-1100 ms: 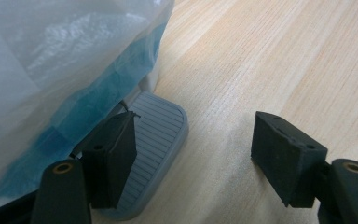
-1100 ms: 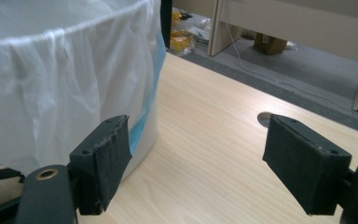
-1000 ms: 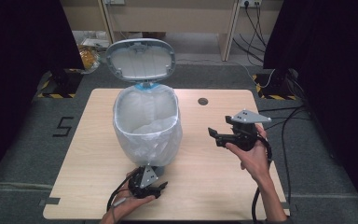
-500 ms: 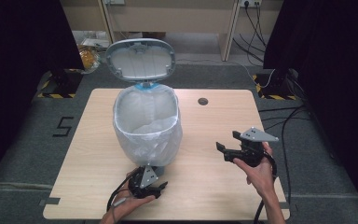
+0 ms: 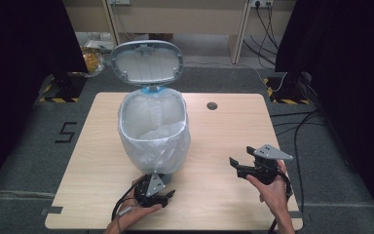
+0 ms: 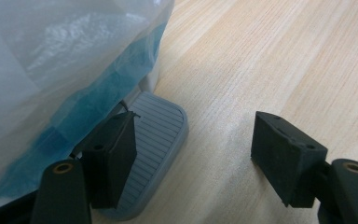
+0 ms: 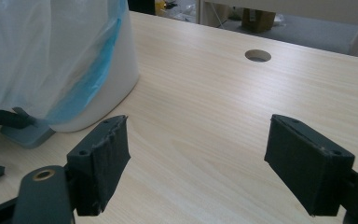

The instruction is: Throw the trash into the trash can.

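Note:
A white pedal bin lined with a clear plastic bag stands on the wooden table, its grey lid standing up open. My left gripper sits at the bin's near foot. In the left gripper view its jaws stand open, and the left one rests on the ribbed grey pedal. My right gripper hovers low over the right side of the table, pointing toward the bin. Its jaws stand open over bare wood with nothing between them. The bin and pedal lie ahead to its left.
A round cable hole is in the table behind the right gripper, seen as a hole in the right gripper view too. Cables trail off the table's right edge. Dark curtains flank both sides.
My right gripper has sunk toward the tabletop and come nearer the table's front edge. The left gripper stays on the pedal and the lid stays up.

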`<act>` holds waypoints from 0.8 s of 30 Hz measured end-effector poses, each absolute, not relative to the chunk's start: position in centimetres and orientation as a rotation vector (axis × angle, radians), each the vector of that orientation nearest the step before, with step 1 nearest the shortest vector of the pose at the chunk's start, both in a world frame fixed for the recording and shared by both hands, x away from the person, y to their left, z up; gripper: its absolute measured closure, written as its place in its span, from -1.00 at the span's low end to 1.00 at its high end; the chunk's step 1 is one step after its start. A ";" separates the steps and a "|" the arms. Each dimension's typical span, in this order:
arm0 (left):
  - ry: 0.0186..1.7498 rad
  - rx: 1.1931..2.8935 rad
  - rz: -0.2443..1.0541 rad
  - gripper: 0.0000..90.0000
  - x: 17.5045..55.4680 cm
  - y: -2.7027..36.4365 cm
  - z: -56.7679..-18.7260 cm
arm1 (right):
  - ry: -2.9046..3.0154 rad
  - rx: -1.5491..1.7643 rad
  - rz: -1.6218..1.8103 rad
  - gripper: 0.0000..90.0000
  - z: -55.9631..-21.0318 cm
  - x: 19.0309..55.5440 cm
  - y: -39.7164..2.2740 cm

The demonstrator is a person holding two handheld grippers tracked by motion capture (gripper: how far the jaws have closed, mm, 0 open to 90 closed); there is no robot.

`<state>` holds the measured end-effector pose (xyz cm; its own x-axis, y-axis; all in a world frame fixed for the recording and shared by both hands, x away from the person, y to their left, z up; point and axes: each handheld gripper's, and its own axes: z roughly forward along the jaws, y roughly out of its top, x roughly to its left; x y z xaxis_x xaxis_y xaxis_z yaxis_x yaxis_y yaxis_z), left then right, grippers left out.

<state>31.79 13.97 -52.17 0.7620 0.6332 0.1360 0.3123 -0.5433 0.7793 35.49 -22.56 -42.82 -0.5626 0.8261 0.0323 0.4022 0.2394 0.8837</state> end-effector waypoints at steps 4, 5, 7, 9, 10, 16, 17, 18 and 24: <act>0.704 2.171 0.524 -0.33 31.8 14.0 -52.2 | 2.077 1.123 1.276 -0.53 -43.8 34.7 -22.7; 0.704 2.171 0.524 -0.33 31.8 14.0 -52.2 | 2.070 1.129 1.281 -0.52 -44.2 34.6 -22.8; 0.703 2.171 0.524 -0.33 31.8 14.0 -52.2 | 2.103 1.147 1.260 -0.52 -45.3 34.0 -22.8; 0.703 2.171 0.523 -0.33 31.8 14.0 -52.2 | 2.106 1.153 1.255 -0.52 -45.6 33.9 -22.8; 0.704 2.170 0.524 -0.33 31.8 14.0 -52.2 | 2.110 1.156 1.255 -0.52 -45.8 33.8 -22.8; 0.703 2.171 0.523 -0.33 31.8 14.0 -52.2 | 2.130 1.187 1.235 -0.52 -47.2 33.5 -22.9; 0.703 2.171 0.524 -0.33 31.8 14.0 -52.2 | 2.133 1.192 1.230 -0.52 -47.4 33.4 -22.9; 0.703 2.171 0.524 -0.33 31.8 14.0 -52.2 | 2.135 1.193 1.228 -0.52 -47.6 33.4 -22.8; 0.703 2.171 0.523 -0.33 31.8 14.0 -52.2 | 2.167 1.206 1.180 -0.52 -48.8 33.3 -22.6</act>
